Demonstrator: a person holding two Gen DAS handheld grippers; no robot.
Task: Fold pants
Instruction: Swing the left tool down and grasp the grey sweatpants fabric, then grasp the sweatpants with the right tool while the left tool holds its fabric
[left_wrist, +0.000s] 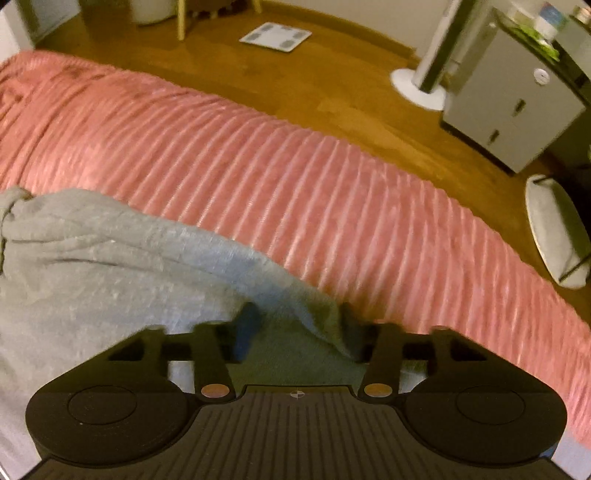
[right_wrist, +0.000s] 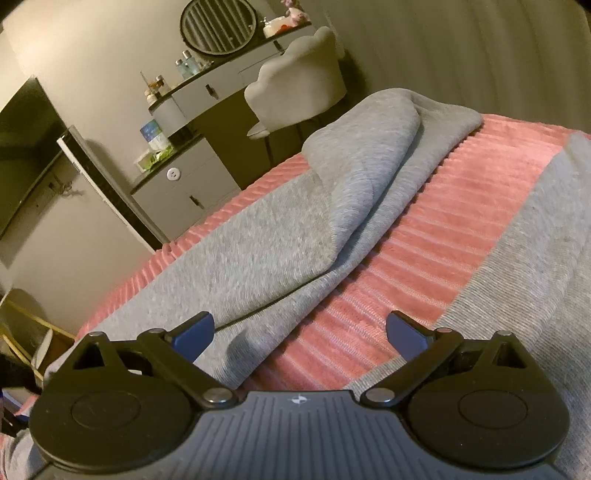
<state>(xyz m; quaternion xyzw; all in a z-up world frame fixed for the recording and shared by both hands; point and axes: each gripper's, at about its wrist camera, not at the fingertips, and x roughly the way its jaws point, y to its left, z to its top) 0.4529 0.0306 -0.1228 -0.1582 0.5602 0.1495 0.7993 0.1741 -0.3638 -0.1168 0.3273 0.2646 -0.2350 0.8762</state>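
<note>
Left wrist view first: I see the left gripper (left_wrist: 297, 325) low over the grey pants (left_wrist: 110, 258), which lie on the pink ribbed bedspread (left_wrist: 295, 177). Its two fingers stand apart with grey fabric between and beneath them; motion blur hides the tips, so I cannot tell whether they pinch the cloth or only rest against it. The pants fill the lower left of this view, and a bunched, knotted section (left_wrist: 11, 206) shows at the far left edge. Beyond the bed I note a wooden floor (left_wrist: 332, 85), a white bathroom scale (left_wrist: 275, 36) lying flat on it, a grey cabinet (left_wrist: 509, 110) at the right, and the white round base of a stand (left_wrist: 417, 88) just beside that cabinet. Right wrist view next: I see the right gripper (right_wrist: 299, 336) with its blue-padded fingers (right_wrist: 194, 336) spread wide and holding nothing. The left pad sits over a pant leg; the right pad sits over the bedspread (right_wrist: 424, 236) near more grey fabric (right_wrist: 535, 258) at the right edge. One pant leg (right_wrist: 288, 240) runs away from the gripper across the bed, and its far end (right_wrist: 365, 147) is turned back over itself in a loose fold. Behind the bed I note a grey vanity unit (right_wrist: 192, 184), a pale chair (right_wrist: 299, 88) and a round mirror (right_wrist: 218, 26).
</note>
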